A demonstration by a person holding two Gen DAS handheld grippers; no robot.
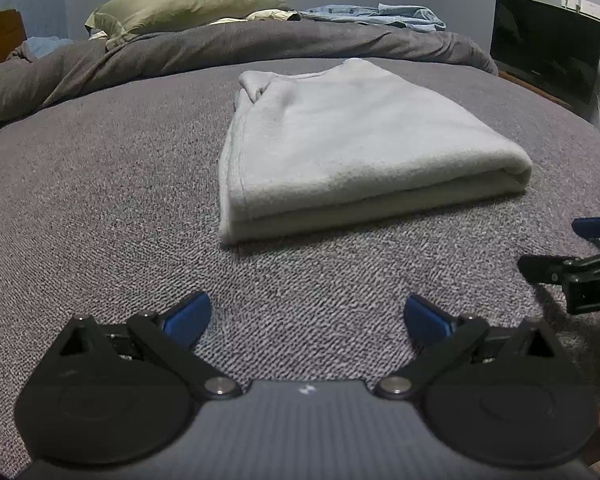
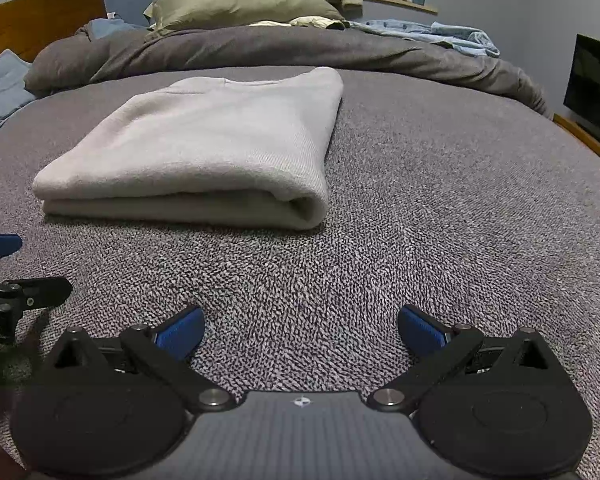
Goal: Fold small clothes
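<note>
The left tongs [image 1: 307, 314] stand wide open with nothing between the blue pads [image 1: 188, 318], held low over the grey bed [image 1: 100, 200]. The right tongs [image 2: 301, 322] are likewise spread wide and empty, just beside the left pair; each shows at the edge of the other's view.

Ahead of both, and apart from them, lies the garment [image 1: 340, 148], a pale fleece piece already folded into a thick rectangle. It sits ahead and to the right of the left tongs, ahead and to the left of the right tongs, so roughly between the two. Its rounded fold faces the right tongs' side, and the stitched open edges face the left. A small bunch of cloth pokes up at the far left corner.

Beyond it a rumpled duvet [image 1: 220, 48], a green pillow [image 1: 188, 4] and some blue cloth [image 1: 376, 16] lie across the far end of the bed.

The fold looks finished or nearly so, and the risk from here is undoing it. Pinching only the top layer would peel the stack open; the fleece is thick and springy, so a shallow grip may slip off the fold. Dragging it over the rough bed cover could skew the layers, and that loose far corner could catch and pull out.
</note>
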